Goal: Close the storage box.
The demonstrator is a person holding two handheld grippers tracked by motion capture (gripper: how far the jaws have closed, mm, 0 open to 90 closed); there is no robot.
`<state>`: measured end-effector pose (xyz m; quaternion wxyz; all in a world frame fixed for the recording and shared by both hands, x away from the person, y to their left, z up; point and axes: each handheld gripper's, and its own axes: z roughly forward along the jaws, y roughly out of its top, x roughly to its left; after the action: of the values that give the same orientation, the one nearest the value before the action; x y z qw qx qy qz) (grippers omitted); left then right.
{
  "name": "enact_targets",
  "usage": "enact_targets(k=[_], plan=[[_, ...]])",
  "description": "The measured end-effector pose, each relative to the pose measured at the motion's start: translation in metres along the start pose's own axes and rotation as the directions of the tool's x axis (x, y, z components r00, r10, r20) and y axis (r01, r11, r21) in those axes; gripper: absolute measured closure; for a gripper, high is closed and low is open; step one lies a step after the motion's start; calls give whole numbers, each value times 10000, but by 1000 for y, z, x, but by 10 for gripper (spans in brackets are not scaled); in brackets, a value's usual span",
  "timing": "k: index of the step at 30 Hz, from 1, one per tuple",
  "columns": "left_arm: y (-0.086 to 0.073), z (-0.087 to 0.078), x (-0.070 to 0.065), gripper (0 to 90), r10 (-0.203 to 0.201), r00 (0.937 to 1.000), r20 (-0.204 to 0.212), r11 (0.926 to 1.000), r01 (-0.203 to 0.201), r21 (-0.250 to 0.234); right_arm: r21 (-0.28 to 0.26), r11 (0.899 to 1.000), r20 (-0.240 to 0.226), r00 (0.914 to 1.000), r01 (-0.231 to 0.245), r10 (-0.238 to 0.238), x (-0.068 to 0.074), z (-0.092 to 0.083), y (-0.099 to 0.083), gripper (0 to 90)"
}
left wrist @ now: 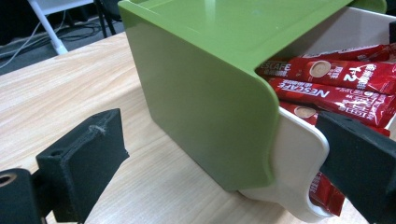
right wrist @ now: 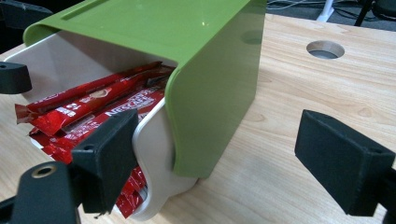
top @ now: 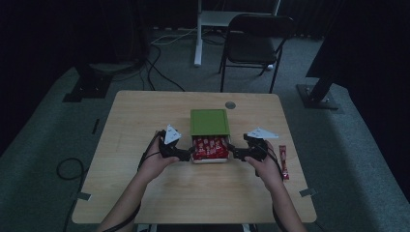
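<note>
Both forearms reach in from the near edge, hands level, one either side of the box (top: 210,135) at mid-table (top: 145,193). The left gripper (top: 189,153) points inward at the drawer (left wrist: 299,163): jaws wide apart, gripping nothing, one jaw over the drawer's rim. The right gripper (top: 231,152) mirrors it, jaws spread wide and empty. The white drawer sticks out from under the green lid (right wrist: 196,70), packed with red sachets (right wrist: 93,112). One loose sachet (top: 283,162) lies just beside the right hand (top: 265,162).
</note>
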<state>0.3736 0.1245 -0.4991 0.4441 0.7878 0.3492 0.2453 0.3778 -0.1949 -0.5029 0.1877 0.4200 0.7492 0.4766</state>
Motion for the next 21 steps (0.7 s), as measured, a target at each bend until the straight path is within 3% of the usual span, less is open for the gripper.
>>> enact_targets(k=[21], plan=[[6,11,9,44,-86,9993,-375,10000,86,-8,-172,9995,435,9987,-269,276,-5,17,7,136]])
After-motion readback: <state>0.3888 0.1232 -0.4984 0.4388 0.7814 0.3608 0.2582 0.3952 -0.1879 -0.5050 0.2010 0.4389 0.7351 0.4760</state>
